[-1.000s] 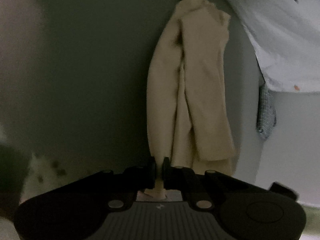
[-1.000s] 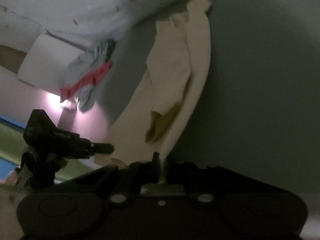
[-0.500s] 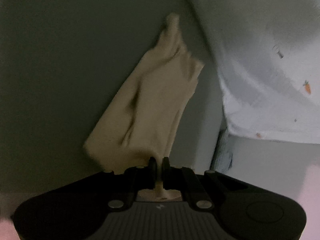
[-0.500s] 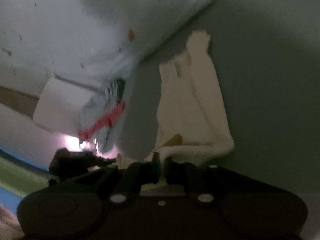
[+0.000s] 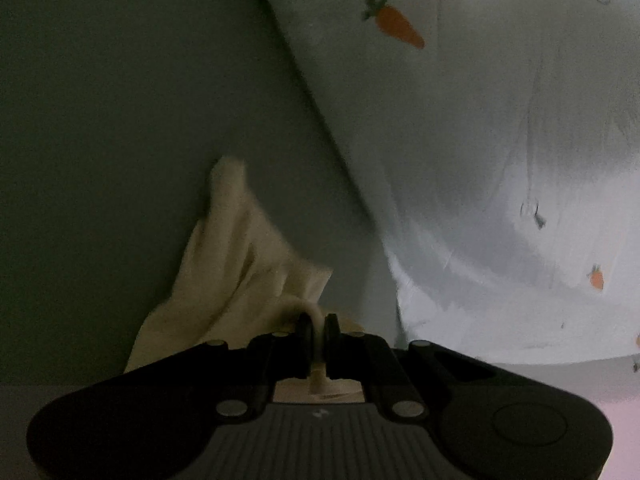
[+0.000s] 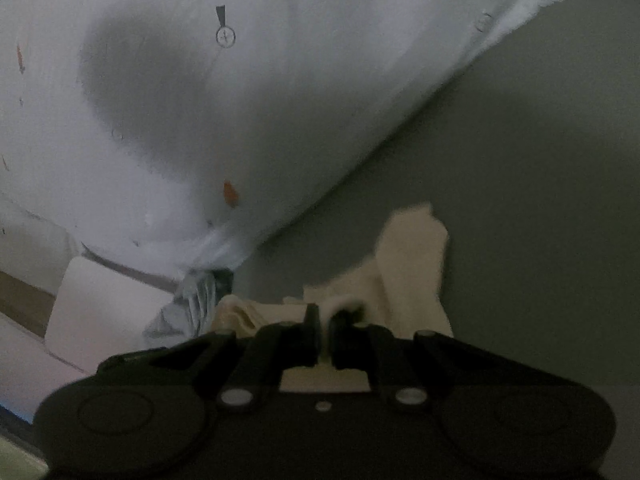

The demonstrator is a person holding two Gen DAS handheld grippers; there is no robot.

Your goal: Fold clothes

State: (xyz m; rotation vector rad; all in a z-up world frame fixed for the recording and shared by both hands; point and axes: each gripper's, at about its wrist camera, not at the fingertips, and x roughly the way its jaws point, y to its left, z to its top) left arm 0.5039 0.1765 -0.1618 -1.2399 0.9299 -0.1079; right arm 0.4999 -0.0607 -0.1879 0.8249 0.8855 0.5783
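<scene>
left gripper [image 5: 316,326]: fingers clamped on cream garment [image 5: 244,264] | right gripper [image 6: 326,320]: fingers pinching same garment | garment: on grey surface [image 5: 120,120], just beside carrot-print white sheet [image 5: 480,140] | containers: apparently none

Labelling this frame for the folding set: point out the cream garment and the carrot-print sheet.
cream garment [image 5: 236,264]: left wrist view, on its creased middle.
carrot-print sheet [image 5: 480,128]: left wrist view, on a plain pale stretch below the big carrot.
</scene>
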